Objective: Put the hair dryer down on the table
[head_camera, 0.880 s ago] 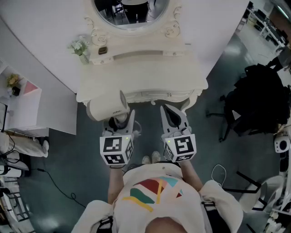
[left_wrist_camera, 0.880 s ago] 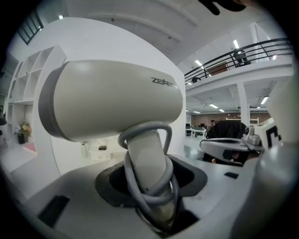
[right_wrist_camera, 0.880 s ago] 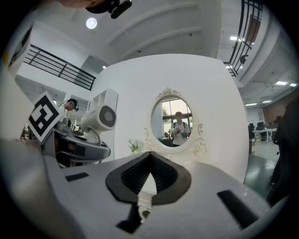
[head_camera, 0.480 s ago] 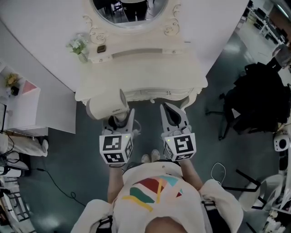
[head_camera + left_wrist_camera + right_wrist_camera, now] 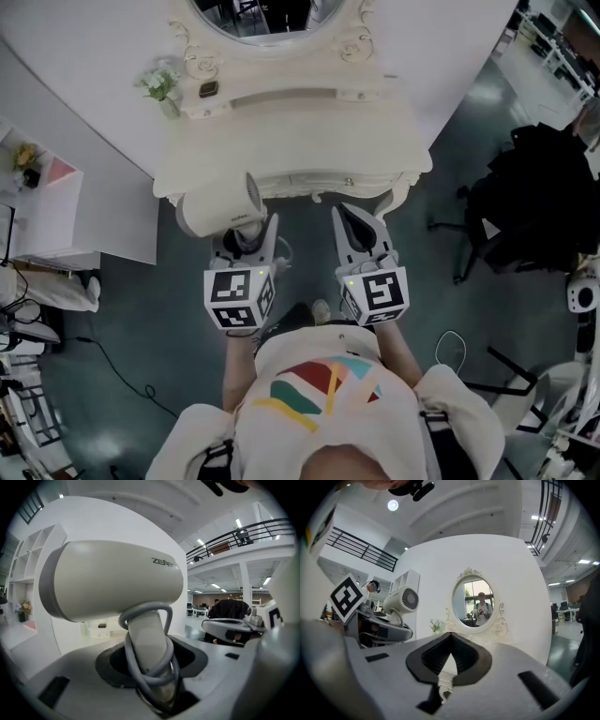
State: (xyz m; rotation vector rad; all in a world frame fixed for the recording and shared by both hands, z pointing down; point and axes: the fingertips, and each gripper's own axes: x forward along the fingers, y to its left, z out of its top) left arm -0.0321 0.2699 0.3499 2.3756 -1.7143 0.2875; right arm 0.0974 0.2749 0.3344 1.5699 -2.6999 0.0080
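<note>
Hair dryer (image 5: 216,211) gripped by left gripper (image 5: 251,234) before white dressing table (image 5: 291,141); right gripper (image 5: 362,225) closed

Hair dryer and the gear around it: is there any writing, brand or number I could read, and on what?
"ZE": start of grey brand lettering on the pale beige plastic hair dryer, left gripper view; the rest is unclear.
Same lettering in the head view: too small to read.
Black-and-white square markers on the left marker cube and right marker cube: patterns only, no words.
</note>
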